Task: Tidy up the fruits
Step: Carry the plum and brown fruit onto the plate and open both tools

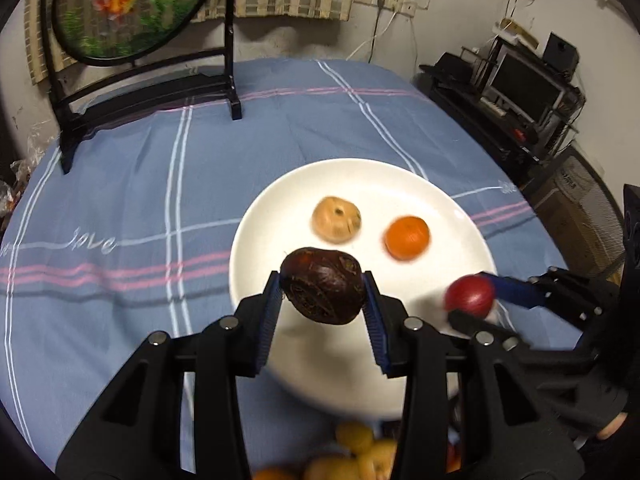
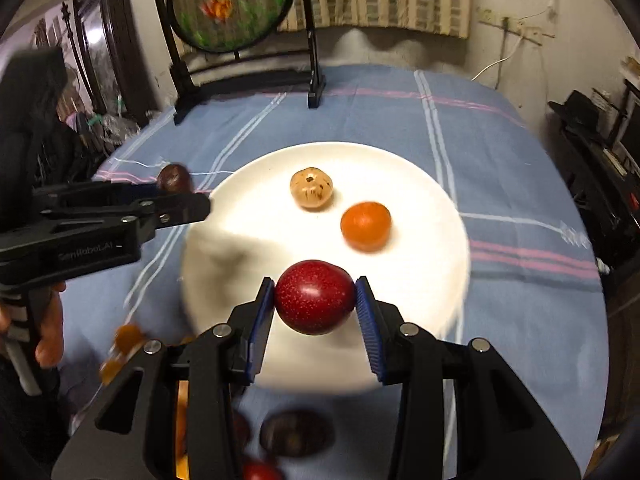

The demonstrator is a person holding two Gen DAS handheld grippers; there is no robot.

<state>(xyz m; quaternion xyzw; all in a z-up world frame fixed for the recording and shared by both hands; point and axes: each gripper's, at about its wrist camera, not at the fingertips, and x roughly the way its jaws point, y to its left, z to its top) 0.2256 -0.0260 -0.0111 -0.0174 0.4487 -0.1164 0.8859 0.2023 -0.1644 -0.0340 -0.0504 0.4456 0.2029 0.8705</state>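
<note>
1. white plate (image 1: 460, 216) lay on the blue checked tablecloth (image 1: 160, 184), bearing a tan round fruit (image 1: 336, 219) and an orange tangerine (image 1: 407, 237), set near each other but apart, toward the far half.
2. left gripper (image 1: 323, 300) was clamped on a dark brown wrinkled fruit (image 1: 323, 286), both blue pads (image 1: 270, 312) pressed to its sides. the fruit hung over the plate's near left rim, clear of the surface.
3. right gripper (image 2: 316, 304) was clamped on a red plum (image 2: 315, 297), likewise held above the plate's near portion.
4. key relation: bare plate lay directly beyond and below both held fruits. the left gripper was nearer the left rim, the right nearer the tangerine side. neither fruit showed a marked long axis; the brown one looked slightly wider across the jaws.
5. open room: the near and left parts of the plate were bare, judged enough for both fruits without touching the two already placed.
6. edges: the two grippers stood close together in the left wrist view, judged a collision risk if lowered together. round fruits might roll toward the rim.
7. more fruits (image 1: 360, 452) lay blurred near the bottom edge, off the plate.
</note>
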